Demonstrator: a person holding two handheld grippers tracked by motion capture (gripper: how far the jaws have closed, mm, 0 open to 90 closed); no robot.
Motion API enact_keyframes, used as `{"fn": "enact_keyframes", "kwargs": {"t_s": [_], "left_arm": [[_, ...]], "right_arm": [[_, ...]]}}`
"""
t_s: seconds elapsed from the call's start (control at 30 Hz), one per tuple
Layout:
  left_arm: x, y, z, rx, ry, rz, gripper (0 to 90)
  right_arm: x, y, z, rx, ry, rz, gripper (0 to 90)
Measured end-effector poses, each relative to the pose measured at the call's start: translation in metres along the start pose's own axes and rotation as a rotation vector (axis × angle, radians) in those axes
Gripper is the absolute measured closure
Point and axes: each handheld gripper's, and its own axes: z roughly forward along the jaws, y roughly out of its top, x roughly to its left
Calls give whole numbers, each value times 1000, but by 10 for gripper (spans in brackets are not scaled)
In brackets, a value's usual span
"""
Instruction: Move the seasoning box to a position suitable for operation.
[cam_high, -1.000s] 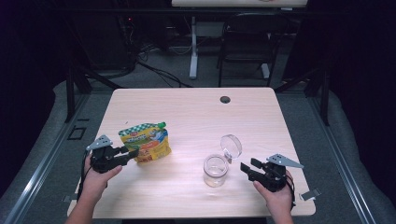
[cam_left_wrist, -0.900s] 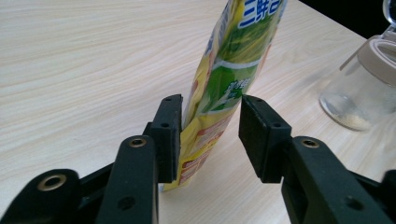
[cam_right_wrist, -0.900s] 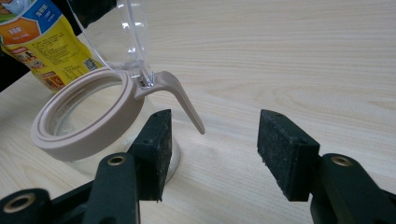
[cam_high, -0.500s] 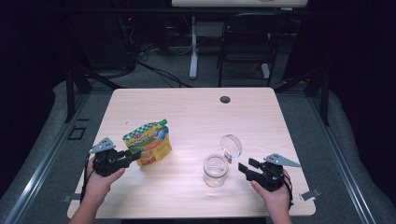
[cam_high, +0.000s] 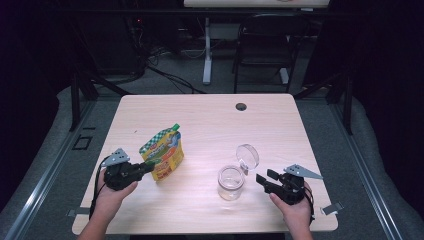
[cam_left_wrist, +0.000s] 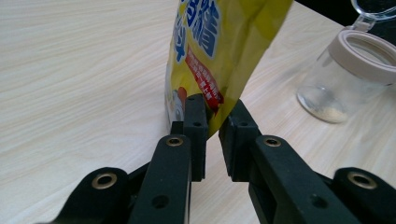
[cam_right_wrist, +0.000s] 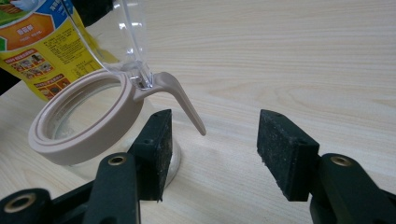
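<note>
Tongs in the person's left hand (cam_high: 142, 169) have just been closing on the lower corner of a yellow pouch (cam_high: 162, 152), and in the left gripper view the two pads (cam_left_wrist: 195, 122) pinch its bottom edge (cam_left_wrist: 219, 51), so the grip looks made. The pouch stands tilted toward the near left part of the counter (cam_high: 210, 120), its green cap pointing up and away. The right tongs (cam_high: 264, 181) rest spread wide near the right end of the near edge, holding nothing, just beside a small clear jar (cam_high: 231, 182) whose hinged lid (cam_high: 247, 156) stands flipped up. In the right gripper view the jar's tan rim (cam_right_wrist: 81, 123) and its lid tab sit close to one pad, not between the two. The step in hand appears to be securing the pouch for pouring into the jar. Next, the pouch probably needs lifting and carrying toward the jar, while the right tongs steady the jar or tackle the cap; a grip this low on a floppy pouch may let it sag.
</note>
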Motion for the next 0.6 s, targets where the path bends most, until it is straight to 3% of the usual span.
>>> {"fn": "enact_keyframes", "kwargs": {"t_s": [0.17, 0.2, 0.37, 0.6], "left_arm": [[3, -1, 1, -24, -33, -35, 763], [4, -1, 3, -31, -39, -54, 698], [7, -2, 10, -14, -55, -79, 613], [12, -4, 24, 9, -37, -107, 514]], "right_arm": [[0, -1, 0, 0, 2, 4, 450], [0, -1, 0, 1, 1, 5, 450], [-1, -2, 0, 3, -2, 6, 450], [0, -2, 2, 7, 0, 9, 450]]}}
